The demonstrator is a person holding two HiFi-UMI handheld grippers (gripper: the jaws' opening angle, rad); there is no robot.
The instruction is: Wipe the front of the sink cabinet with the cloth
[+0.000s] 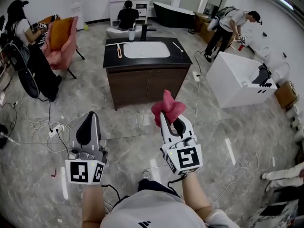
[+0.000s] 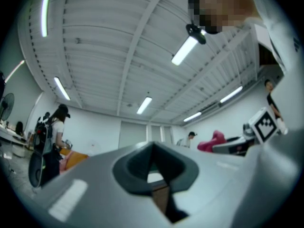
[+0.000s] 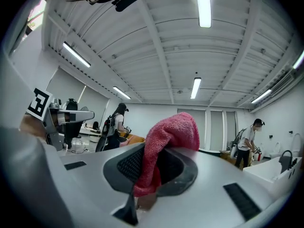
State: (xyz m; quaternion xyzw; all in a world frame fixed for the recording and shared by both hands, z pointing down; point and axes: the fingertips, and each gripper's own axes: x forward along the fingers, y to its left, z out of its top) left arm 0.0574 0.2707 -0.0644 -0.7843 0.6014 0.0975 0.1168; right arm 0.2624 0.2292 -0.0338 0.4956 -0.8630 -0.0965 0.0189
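head view: we are holding red cloth [image 1: 167,106] pinched in right gripper [image 1: 170,118], bunched upward, likely readying for wiping. left gripper [image 1: 90,115] jaws pressing together, empty, idling alongside. sink cabinet [image 1: 145,82] standing well ahead, front not yet reached.

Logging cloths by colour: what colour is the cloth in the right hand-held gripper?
The cloth is pinkish red, clearest in the right gripper view.
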